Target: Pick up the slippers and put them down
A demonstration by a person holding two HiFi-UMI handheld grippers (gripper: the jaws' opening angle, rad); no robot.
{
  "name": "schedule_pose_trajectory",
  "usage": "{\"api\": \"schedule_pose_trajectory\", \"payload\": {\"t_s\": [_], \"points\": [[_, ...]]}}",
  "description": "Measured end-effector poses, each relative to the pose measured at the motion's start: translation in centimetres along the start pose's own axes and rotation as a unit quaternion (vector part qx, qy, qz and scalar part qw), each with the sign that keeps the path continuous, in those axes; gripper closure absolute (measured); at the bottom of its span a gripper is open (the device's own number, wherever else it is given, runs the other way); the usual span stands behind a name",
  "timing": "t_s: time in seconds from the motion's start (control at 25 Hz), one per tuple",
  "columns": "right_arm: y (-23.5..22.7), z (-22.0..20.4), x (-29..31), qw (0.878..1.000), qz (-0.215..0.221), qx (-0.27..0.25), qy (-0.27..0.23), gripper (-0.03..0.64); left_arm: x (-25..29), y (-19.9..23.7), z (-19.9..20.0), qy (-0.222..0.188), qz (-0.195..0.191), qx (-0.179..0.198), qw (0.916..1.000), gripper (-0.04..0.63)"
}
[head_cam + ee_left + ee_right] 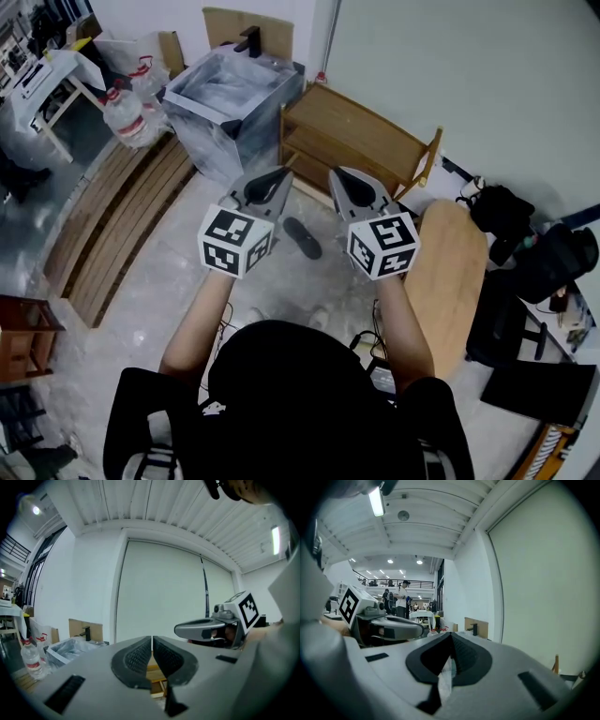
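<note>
Your left gripper (278,175) and right gripper (341,176) are held up about level, side by side. Both have their jaws pressed together, pinching nothing. The dark flat slipper (303,237) lies on the pale floor (169,281), on your side of the light wooden slatted rack (356,141) and near its foot. It shows between the two grippers and well beneath them, so it lies downward from the jaws, not ahead. Its long axis runs aslant, with one end toward the rack's left corner and the other toward you. Neither hand looks clearly nearer. Only this one slipper is plain to see.
</note>
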State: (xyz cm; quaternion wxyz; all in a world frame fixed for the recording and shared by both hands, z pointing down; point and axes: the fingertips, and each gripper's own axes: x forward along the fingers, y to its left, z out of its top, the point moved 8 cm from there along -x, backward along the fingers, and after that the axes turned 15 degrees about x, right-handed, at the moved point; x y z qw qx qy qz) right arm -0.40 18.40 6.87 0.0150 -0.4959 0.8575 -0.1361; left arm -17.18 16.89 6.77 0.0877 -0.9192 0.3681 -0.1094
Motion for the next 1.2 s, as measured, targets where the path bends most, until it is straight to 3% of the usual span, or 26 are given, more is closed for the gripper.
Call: {"api": "schedule_pose_trajectory", "payload": {"t_s": [0.72,1.2], "points": [[1.7,-0.4,0.9,1.000,-0.015,-0.011,0.000,0.617,-0.1,1.4,-0.8,0.000,-0.011,0.011,0.9999,0.583],[1.2,0.2,1.7,1.000,-0.013,-0.017,0.007,0.617,0.8,1.9,-1.1,-0.002,-0.017,-0.006,0.9998,0.583]]}}
